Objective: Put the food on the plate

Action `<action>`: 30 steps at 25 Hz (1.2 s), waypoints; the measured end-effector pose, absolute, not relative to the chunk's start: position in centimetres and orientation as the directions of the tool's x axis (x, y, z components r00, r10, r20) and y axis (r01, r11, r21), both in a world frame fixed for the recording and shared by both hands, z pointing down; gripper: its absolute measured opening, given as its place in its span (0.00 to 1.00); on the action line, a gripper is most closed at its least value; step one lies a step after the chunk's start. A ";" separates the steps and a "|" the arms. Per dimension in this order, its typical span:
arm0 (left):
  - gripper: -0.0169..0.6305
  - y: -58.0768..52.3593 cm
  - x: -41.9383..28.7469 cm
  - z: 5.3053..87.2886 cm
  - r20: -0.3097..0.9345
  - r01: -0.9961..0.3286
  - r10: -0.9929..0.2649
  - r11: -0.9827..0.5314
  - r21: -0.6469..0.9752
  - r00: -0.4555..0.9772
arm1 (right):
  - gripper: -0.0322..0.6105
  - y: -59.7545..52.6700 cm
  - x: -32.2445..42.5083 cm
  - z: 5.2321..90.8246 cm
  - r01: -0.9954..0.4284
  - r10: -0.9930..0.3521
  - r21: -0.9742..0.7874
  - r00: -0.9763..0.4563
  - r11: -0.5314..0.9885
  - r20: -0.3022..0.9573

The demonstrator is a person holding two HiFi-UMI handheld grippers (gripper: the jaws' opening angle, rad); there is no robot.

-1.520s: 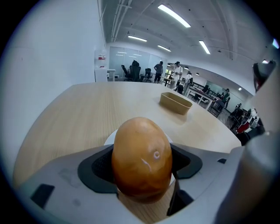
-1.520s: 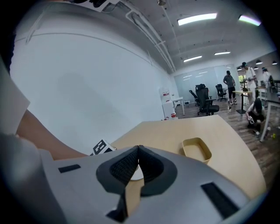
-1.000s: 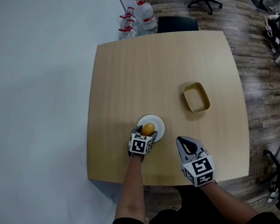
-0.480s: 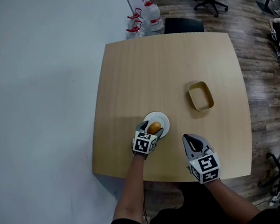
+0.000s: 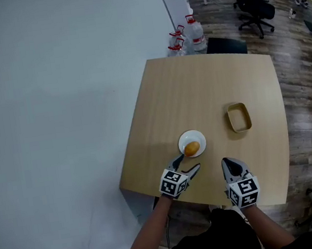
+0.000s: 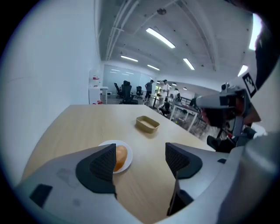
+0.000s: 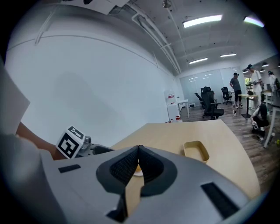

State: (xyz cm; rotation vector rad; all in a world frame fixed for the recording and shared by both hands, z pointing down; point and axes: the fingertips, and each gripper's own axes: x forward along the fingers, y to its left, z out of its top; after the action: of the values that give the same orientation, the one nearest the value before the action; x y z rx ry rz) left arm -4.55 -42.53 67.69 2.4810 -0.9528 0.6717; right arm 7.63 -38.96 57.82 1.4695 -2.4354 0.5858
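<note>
1 food item [image 5: 191, 148] beyond L gripper [image 5: 187, 164]

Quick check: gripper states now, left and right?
Left gripper: open, holding nothing.
Right gripper: shut, holding nothing.

The light wooden table [image 5: 198, 98] carries 1 white plate [image 5: 199, 138] and 1 tan tray [image 5: 239, 117], well apart.

Head view overhead; 2 gripper views low, sharing table [image 5: 197, 86] and plate [image 5: 195, 135].
</note>
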 end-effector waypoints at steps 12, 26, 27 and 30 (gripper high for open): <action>0.53 -34.4 -7.2 56.9 0.345 -0.878 -0.810 -0.405 0.255 0.473 | 0.14 -36.0 7.6 53.5 -0.858 -0.790 -0.178 -0.514 0.482 0.334; 0.06 -31.0 -9.1 50.4 0.235 -0.938 -0.919 -0.265 0.221 0.315 | 0.14 -33.6 7.5 49.1 -0.867 -0.826 -0.140 -0.499 0.479 0.262; 0.06 -31.2 -9.0 50.3 0.234 -0.937 -0.918 -0.271 0.222 0.321 | 0.14 -33.7 7.5 48.8 -0.869 -0.829 -0.125 -0.494 0.479 0.260; 0.06 -31.6 -8.8 50.0 0.237 -0.935 -0.912 -0.288 0.207 0.334 | 0.14 -33.9 7.5 48.2 -0.875 -0.837 -0.093 -0.481 0.474 0.260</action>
State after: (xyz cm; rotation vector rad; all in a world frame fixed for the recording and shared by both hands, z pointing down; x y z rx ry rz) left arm -8.81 -31.57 49.97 2.2960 -1.6499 0.1041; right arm 7.48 -33.90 48.25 1.4917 -2.5401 0.3178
